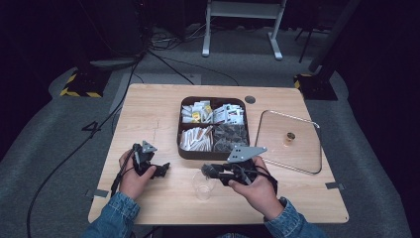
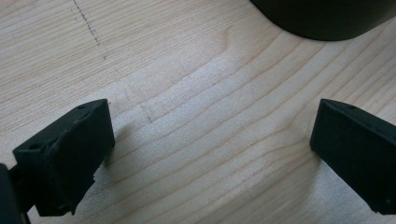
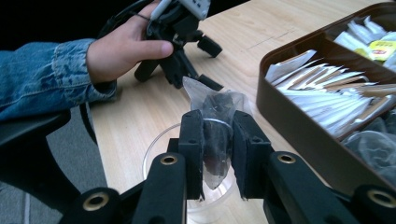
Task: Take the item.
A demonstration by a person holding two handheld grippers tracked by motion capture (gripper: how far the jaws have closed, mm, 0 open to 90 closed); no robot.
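The right gripper (image 3: 217,154) has its jaws clamped on a clear sachet of dark tea (image 3: 215,122), held just above the glass cup (image 1: 202,185) at six o'clock on the desk (image 1: 148,106). I reckon the grip is only on thin film, so the sachet could slide out beside the rim, or a low jaw could knock the light cup over. At nine o'clock the left gripper (image 2: 210,140) hovers with jaws wide apart, holding nothing, steadying nothing. Past the cup the brown compartment box (image 1: 184,148) sits near enough to be bumped; its clear lid (image 1: 270,136) lies at three o'clock
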